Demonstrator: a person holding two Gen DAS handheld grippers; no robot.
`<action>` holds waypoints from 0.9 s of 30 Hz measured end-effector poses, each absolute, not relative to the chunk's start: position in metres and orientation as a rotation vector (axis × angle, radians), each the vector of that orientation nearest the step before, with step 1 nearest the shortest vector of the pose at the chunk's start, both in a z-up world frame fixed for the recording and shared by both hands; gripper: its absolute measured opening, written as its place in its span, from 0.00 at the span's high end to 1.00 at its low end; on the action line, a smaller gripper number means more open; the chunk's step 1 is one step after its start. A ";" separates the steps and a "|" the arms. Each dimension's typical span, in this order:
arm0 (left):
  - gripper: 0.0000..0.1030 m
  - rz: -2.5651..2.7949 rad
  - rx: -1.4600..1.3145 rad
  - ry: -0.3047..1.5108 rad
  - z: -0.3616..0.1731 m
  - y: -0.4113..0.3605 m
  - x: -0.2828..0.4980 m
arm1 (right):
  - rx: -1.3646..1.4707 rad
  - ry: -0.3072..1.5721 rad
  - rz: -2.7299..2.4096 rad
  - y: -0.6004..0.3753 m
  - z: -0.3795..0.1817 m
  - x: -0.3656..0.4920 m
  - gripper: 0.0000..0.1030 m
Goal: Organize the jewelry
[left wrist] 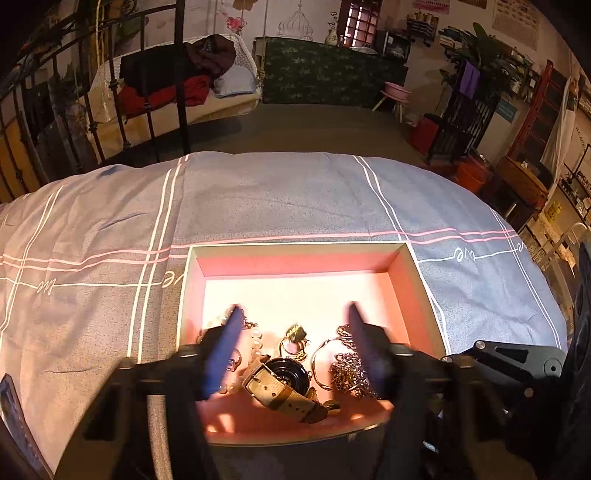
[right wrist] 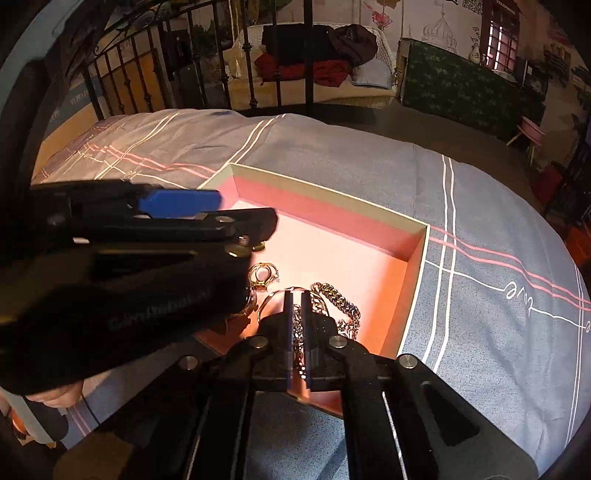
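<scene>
Several gold jewelry [left wrist: 295, 354] pieces fill pink box [left wrist: 406, 284]; left gripper [left wrist: 295, 314] gapes, right gripper [right wrist: 296, 295] barely parted.

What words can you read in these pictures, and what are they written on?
"love": white cursive on the grey-blue striped bedspread, fully readable in the right wrist view only.
Grey lettering on the black glove: too blurred.
Black round watch dial: markings too small.
Far wall posters: too small.
</scene>
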State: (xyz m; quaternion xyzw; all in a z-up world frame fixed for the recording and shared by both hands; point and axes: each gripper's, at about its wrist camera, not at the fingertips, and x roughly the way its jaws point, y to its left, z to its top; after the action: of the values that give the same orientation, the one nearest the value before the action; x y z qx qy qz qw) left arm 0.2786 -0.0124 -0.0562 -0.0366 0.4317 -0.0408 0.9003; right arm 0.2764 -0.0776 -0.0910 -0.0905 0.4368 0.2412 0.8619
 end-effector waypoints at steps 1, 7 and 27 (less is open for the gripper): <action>0.06 -0.063 -0.082 0.855 -0.051 -0.010 0.274 | -0.195 0.909 0.496 -0.078 -0.091 0.274 0.42; 0.06 -0.050 -0.067 0.839 -0.038 -0.011 0.261 | -0.172 0.825 0.464 -0.084 -0.084 0.256 0.05; 0.06 -0.060 -0.075 0.286 0.041 -0.025 0.032 | -0.066 0.222 0.245 -0.119 -0.025 0.049 0.05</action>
State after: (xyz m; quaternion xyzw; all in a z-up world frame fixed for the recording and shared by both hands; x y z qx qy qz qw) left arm 0.0321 -0.0246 0.0407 -0.0371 0.1423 -0.0298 0.9887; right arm 0.0488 -0.1195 -0.0247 -0.0327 0.1107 0.1217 0.9858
